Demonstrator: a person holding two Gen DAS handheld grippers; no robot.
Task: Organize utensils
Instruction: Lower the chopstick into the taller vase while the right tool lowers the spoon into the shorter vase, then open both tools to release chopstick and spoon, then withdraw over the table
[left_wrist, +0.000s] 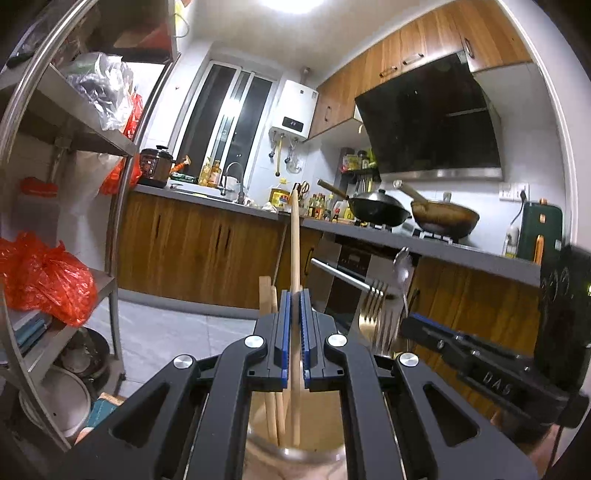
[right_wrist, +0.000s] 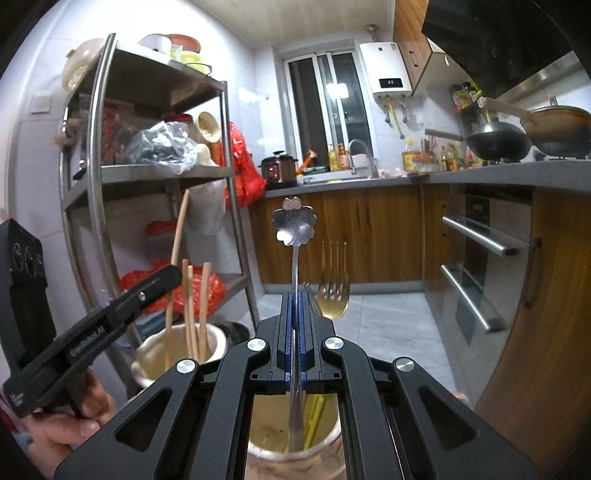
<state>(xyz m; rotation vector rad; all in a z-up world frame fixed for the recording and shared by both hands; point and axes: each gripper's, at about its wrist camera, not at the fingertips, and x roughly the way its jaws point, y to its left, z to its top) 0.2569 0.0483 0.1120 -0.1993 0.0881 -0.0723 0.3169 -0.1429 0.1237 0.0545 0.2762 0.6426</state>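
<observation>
The left gripper (left_wrist: 294, 295) is clamped on a wooden chopstick (left_wrist: 294, 236), which stands upright with its lower end inside a steel cup (right_wrist: 177, 347) that already holds more chopsticks (right_wrist: 190, 306). The right gripper (right_wrist: 295, 299) is clamped on a silver spoon (right_wrist: 294, 225) with a flower-shaped bowl pointing up, its handle dipping into a second steel cup (right_wrist: 291, 446) directly below the jaws. At about 2 o'clock from those jaws a gold fork (right_wrist: 334, 291) stands tines up in the same cup.

The left tool's side bears white lettering, too blurred to read fully; the right tool shows "DAS" (left_wrist: 498, 386). A wall water heater (right_wrist: 386, 70) displays "28".

At 9 o'clock stands a metal shelf rack (right_wrist: 147, 173) with red plastic bags (left_wrist: 44, 277). At 1 o'clock two woks (left_wrist: 380, 208) sit on the stove under a black hood (left_wrist: 428, 118), and an oven (right_wrist: 480, 266) front lies at 3 o'clock.
</observation>
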